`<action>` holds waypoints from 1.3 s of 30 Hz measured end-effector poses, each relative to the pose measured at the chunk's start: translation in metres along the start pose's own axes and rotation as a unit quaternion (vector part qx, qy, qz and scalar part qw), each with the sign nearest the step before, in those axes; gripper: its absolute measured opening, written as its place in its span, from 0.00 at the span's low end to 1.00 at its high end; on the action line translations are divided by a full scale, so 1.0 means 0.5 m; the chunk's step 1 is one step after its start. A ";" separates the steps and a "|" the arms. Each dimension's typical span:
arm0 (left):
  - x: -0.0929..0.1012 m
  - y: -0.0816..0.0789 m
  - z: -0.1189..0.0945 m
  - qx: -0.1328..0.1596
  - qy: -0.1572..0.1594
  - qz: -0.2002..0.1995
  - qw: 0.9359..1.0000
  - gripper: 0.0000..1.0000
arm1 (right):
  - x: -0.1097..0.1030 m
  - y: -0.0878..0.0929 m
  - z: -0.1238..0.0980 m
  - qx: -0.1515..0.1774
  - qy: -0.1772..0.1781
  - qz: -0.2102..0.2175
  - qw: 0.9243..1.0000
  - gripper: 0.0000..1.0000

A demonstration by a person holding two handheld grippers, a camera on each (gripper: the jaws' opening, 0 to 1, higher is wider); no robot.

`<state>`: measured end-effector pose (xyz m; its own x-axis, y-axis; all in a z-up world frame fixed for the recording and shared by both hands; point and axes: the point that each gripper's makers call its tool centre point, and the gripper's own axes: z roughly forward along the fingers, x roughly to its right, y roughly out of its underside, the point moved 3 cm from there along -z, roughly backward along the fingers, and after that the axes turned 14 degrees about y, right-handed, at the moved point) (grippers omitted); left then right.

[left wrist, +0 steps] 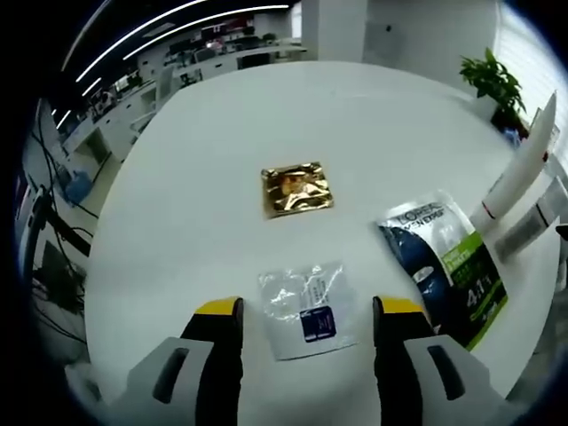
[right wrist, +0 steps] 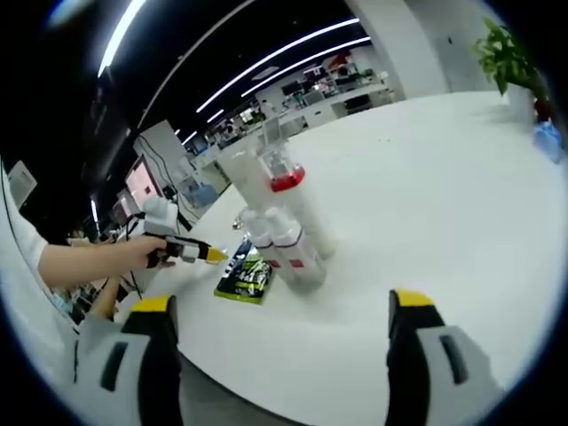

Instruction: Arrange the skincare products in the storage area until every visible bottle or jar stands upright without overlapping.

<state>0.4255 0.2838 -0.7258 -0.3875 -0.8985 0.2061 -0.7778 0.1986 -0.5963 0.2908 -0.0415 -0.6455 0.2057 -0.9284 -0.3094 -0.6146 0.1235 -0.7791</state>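
Observation:
My left gripper (left wrist: 309, 309) is open, its yellow-tipped jaws on either side of a clear sachet with a blue label (left wrist: 306, 312) lying flat on the white table (left wrist: 222, 133). A gold foil sachet (left wrist: 297, 189) lies further out. A dark and green L'Oreal packet (left wrist: 445, 266) lies to the right. Beside it a tall white tube (left wrist: 522, 164) rises from the table, with a shorter white bottle (left wrist: 532, 222) next to it. My right gripper (right wrist: 282, 306) is open above the table edge, nothing between its jaws. Ahead stand a tall tube with a red band (right wrist: 286, 182), two white bottles (right wrist: 297, 248) and the packet (right wrist: 244, 277).
In the right gripper view a person's hand (right wrist: 133, 253) holds the left gripper (right wrist: 191, 250) near the packet. A potted plant (left wrist: 490, 80) stands past the table's far right edge. Office desks (left wrist: 191, 62) lie beyond the table.

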 end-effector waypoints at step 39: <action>0.006 -0.053 -0.095 -0.048 0.069 0.195 0.977 0.37 | -0.005 -0.016 -0.011 0.014 -0.007 -0.006 1.000 0.99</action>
<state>0.4214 0.2943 -0.6724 -0.7221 -0.6866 0.0843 -0.5972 0.5573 -0.5768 0.2909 -0.0420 -0.6353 0.2236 -0.9250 -0.3072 -0.5903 0.1222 -0.7978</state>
